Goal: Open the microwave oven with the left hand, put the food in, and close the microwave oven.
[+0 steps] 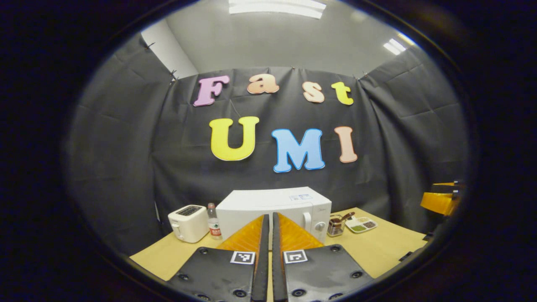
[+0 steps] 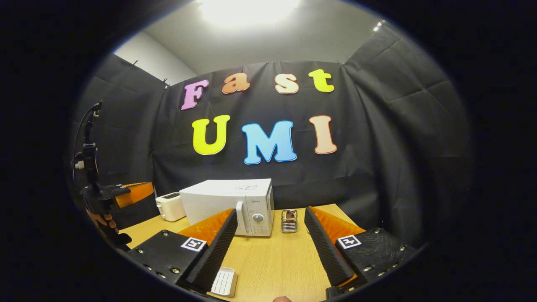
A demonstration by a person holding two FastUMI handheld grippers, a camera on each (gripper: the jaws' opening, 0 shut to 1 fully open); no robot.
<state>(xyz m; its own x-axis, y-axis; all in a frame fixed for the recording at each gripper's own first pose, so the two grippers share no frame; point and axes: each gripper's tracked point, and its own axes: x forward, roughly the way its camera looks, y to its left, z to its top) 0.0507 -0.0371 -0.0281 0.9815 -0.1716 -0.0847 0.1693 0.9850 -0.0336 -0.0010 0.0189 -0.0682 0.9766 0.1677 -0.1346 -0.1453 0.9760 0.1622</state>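
Readable text: none confirmed.

Microwave (image 1: 275,205): small sticker on top panel at 1 o'clock from its centre, print too small to read; brand mark on door front in right gripper view, illegible.

Bottle (image 1: 214,222): red-and-green label, characters unresolved.

Left tongs (image 1: 268,222) and right tongs (image 2: 268,224): square black-and-white fiducial markers on each finger, patterns, not text.

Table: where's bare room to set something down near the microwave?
Bare wood lies in front of the microwave, between the right hand-held gripper's spread fingers, and right of the metal holder. Crowded: toaster and bottle hug the microwave's left; holder and divided dish its right.
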